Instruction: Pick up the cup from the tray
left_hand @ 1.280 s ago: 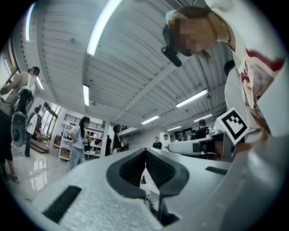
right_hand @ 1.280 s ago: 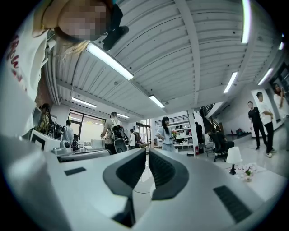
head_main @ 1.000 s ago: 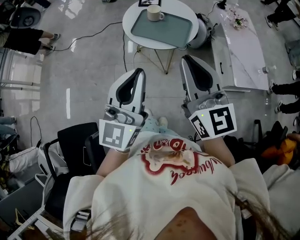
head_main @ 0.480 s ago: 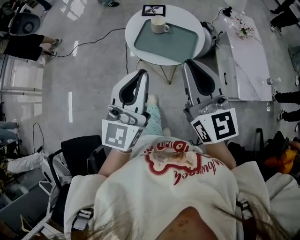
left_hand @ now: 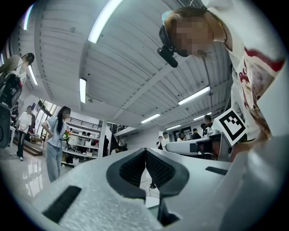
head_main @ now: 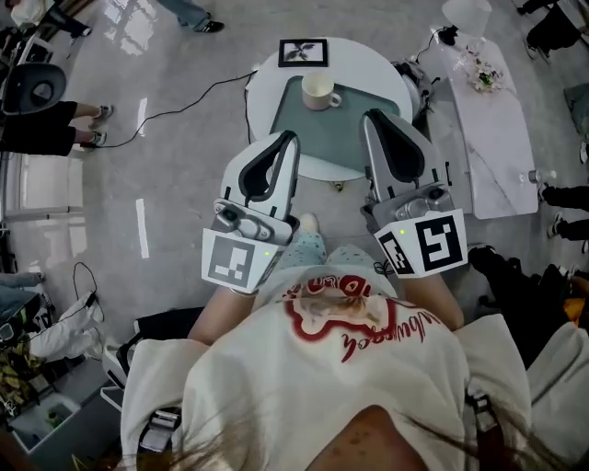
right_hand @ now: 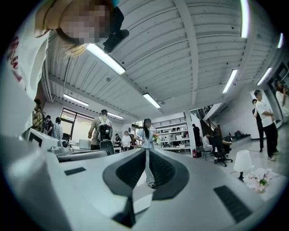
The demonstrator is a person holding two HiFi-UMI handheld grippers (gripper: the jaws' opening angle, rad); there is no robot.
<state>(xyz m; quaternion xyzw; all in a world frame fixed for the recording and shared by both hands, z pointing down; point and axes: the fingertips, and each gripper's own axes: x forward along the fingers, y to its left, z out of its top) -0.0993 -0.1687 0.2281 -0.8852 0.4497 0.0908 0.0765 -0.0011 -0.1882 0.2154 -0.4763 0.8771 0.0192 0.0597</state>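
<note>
A cream cup (head_main: 318, 89) with its handle to the right stands at the far end of a grey-green tray (head_main: 345, 138) on a round white table (head_main: 267, 83). Both grippers are held up in front of the person's chest, short of the cup. In the head view the left gripper (head_main: 291, 138) points at the table's near left edge, and the right gripper (head_main: 371, 117) overlaps the tray's right part. The jaws of both meet at the tips with nothing held. The left gripper (left_hand: 145, 150) and right gripper (right_hand: 146, 151) views look up at the ceiling, with no cup in either.
A framed picture (head_main: 303, 51) lies on the table behind the cup. A long white marble bench (head_main: 479, 120) with flowers stands at the right, and a white lamp (head_main: 465, 11) beyond it. A black cable (head_main: 184, 101) runs across the floor at the left. People stand around the room.
The table with tray and cup has come closer in the head view as the person stepped forward. Both grippers stayed shut and now overlap the table's near edge.
</note>
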